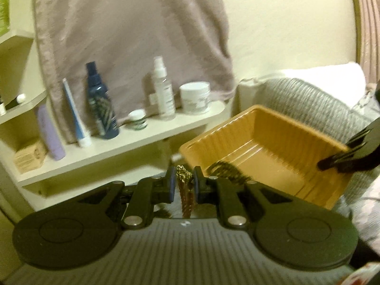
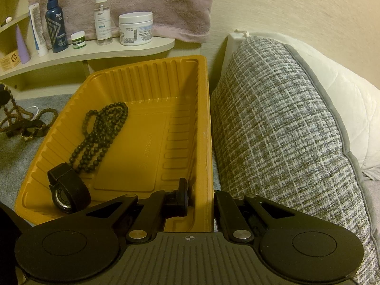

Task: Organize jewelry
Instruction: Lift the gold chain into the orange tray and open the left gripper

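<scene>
My left gripper point(image 1: 184, 181) is shut on a gold and brown beaded strand point(image 1: 186, 199) that hangs down between its blue pads, just left of the yellow plastic tray point(image 1: 273, 128). My right gripper point(image 2: 201, 199) is shut on the right wall of the tray point(image 2: 142, 76), one finger inside and one outside; the left wrist view shows it as the right gripper point(image 1: 342, 160) at the tray's far side. In the tray lie a dark bead necklace point(image 2: 102, 137) and a black watch point(image 2: 68, 194). More jewelry point(image 2: 26, 123) is piled on the grey cloth left of the tray.
A white shelf point(image 2: 95, 54) behind the tray carries a blue bottle point(image 2: 55, 26), a clear spray bottle point(image 2: 102, 19), a white jar point(image 2: 135, 28) and tubes. A pink towel point(image 1: 133, 35) hangs above it. A woven grey cushion point(image 2: 285, 130) presses against the tray's right side.
</scene>
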Action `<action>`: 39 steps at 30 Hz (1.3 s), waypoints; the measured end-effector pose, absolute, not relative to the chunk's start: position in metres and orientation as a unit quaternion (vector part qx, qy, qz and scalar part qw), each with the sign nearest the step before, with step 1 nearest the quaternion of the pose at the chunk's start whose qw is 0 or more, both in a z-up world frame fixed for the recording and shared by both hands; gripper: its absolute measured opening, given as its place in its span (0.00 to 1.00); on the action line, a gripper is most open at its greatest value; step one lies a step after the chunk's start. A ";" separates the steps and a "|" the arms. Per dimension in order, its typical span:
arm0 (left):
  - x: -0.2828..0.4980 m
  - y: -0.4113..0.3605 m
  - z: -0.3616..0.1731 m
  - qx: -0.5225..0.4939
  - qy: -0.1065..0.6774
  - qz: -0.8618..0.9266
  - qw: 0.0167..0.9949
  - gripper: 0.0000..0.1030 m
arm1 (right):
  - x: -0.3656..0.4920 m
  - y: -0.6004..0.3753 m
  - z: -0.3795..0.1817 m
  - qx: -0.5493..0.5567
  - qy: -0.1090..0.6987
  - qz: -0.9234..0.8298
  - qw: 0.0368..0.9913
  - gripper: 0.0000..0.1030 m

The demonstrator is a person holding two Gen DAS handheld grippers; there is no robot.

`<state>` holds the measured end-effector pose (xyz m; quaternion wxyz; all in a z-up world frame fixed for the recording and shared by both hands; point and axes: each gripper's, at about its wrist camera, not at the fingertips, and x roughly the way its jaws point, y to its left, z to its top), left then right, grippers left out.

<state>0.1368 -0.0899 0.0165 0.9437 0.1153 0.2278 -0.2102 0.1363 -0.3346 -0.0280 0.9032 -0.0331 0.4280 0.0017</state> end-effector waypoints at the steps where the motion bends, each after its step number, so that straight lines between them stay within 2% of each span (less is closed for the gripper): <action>1: 0.137 -0.092 0.019 0.109 0.226 -0.218 0.943 0.13 | 0.136 -0.334 -0.028 -0.033 0.428 0.002 0.903 0.05; 11: 0.134 -0.120 0.026 0.091 0.217 -0.270 0.934 0.13 | 0.136 -0.333 -0.027 -0.031 0.427 0.002 0.903 0.05; 29: 0.133 -0.153 -0.013 0.110 0.255 -0.302 0.912 0.13 | 0.135 -0.333 -0.027 -0.030 0.428 0.002 0.903 0.04; 31: 0.136 -0.155 -0.016 0.113 0.262 -0.297 0.911 0.16 | 0.135 -0.333 -0.027 -0.029 0.428 0.002 0.903 0.04; 33: 0.137 -0.155 -0.018 0.120 0.269 -0.287 0.912 0.24 | 0.135 -0.332 -0.027 -0.029 0.428 0.002 0.904 0.04; 39: 0.139 -0.151 -0.022 0.119 0.277 -0.279 0.912 0.24 | 0.134 -0.332 -0.028 -0.029 0.428 0.002 0.904 0.04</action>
